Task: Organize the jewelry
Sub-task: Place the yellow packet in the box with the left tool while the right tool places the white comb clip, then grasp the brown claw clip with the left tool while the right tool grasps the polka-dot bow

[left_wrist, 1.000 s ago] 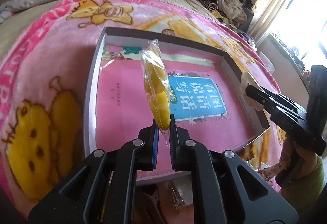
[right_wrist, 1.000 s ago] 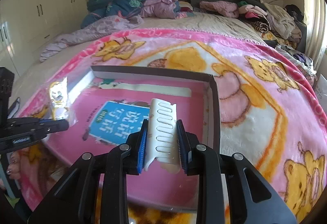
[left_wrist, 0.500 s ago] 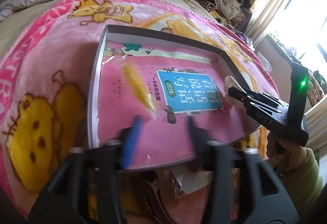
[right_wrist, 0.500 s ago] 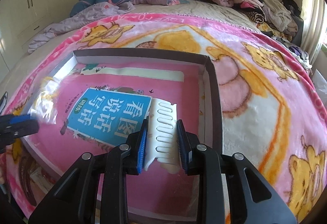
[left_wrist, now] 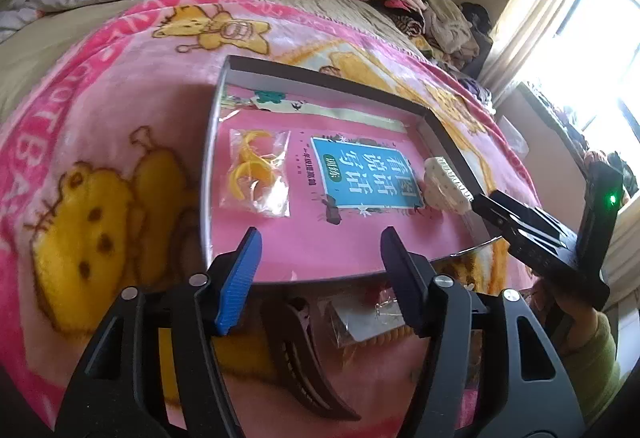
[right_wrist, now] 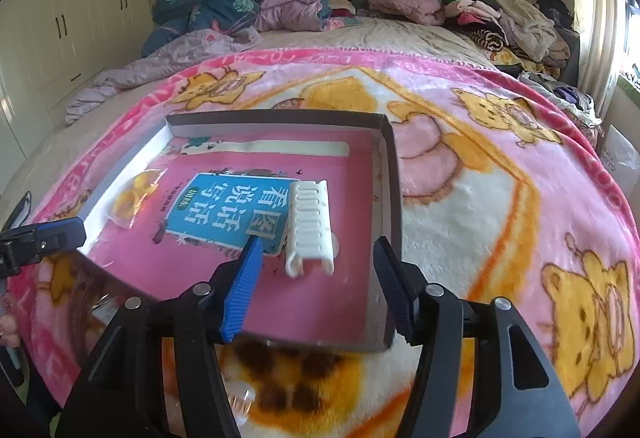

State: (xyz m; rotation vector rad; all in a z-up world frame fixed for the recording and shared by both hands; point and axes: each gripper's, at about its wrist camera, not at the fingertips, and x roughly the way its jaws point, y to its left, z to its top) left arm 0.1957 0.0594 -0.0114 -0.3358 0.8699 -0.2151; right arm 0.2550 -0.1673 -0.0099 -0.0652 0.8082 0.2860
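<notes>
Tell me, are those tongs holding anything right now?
No. Both tongs, left and right, have just opened; the yellow bag and white clip lie in the tray.

The blanket is showing a soft, fleecy pile, matt and printed with cartoon bears. The shallow box is looking like stiff card, its walls grey and dull. Inside it, the pink book cover is catching a glossy paper sheen. The clear bag is glinting like thin crinkled plastic film (yellow plastic pieces are showing through it). The white hair clip is looking like smooth moulded plastic, and the brown hair claw likewise, with a slight shine. The ribbed blue pads are lining matt black plastic fingers.
</notes>
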